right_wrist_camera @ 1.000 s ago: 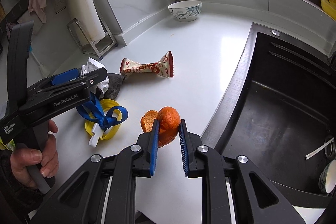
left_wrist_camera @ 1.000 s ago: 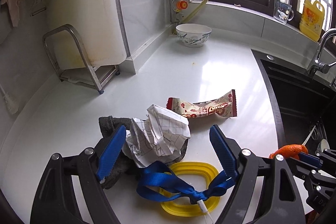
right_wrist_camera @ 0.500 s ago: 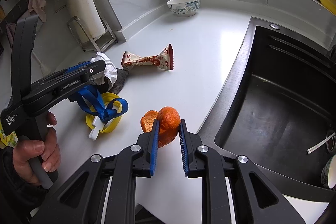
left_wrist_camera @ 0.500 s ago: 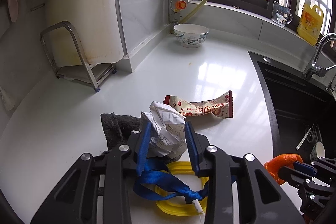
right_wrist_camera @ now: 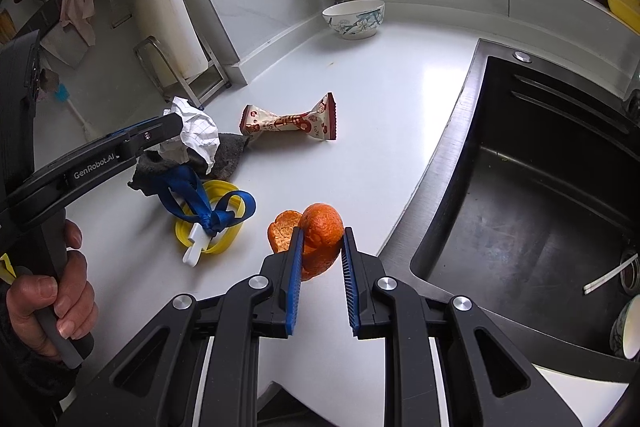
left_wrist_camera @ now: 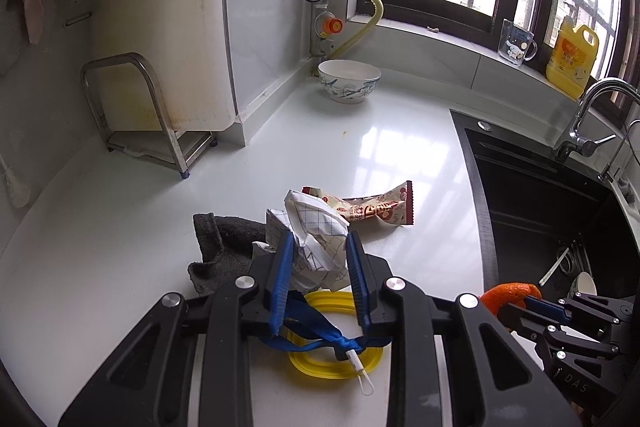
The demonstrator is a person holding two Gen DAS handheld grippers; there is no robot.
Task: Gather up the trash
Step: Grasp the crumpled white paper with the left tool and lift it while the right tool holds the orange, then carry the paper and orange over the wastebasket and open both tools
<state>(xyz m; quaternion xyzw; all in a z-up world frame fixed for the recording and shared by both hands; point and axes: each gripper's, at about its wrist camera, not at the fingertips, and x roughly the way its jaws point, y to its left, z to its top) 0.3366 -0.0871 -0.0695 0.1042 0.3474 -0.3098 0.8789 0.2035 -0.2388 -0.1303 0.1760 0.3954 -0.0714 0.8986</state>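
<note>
While the white desk (left_wrist_camera: 120, 227) takes up most of both views, the black sink (right_wrist_camera: 540, 227) is the easiest landmark, so I'll place everything off that. Far side of the desk from the sink there's a steel rack (left_wrist_camera: 132, 107) against the wall, and a patterned bowl (left_wrist_camera: 349, 81) sits back in the corner beyond the sink's far end.

The left gripper (left_wrist_camera: 318, 267) is well away from the sink, and its blue pads are closing in on a crumpled paper ball (left_wrist_camera: 312, 239), which is squeezed between them already. Looks like it's up off the desk a bit in the right wrist view, though hard to be sure. Under it, a dark grey cloth (left_wrist_camera: 224, 243), then a yellow ring (right_wrist_camera: 208, 227) with a blue strap (right_wrist_camera: 208, 199) knotted over it.

The right gripper (right_wrist_camera: 320, 255) is just beside the sink's edge, pinching an orange peel (right_wrist_camera: 320, 239) between its pads.

A red and white snack wrapper (right_wrist_camera: 292, 123) lies flat on the desk between the paper ball and the sink, not touching anything.

A hand (right_wrist_camera: 52, 307) grips the left tool's handle.
</note>
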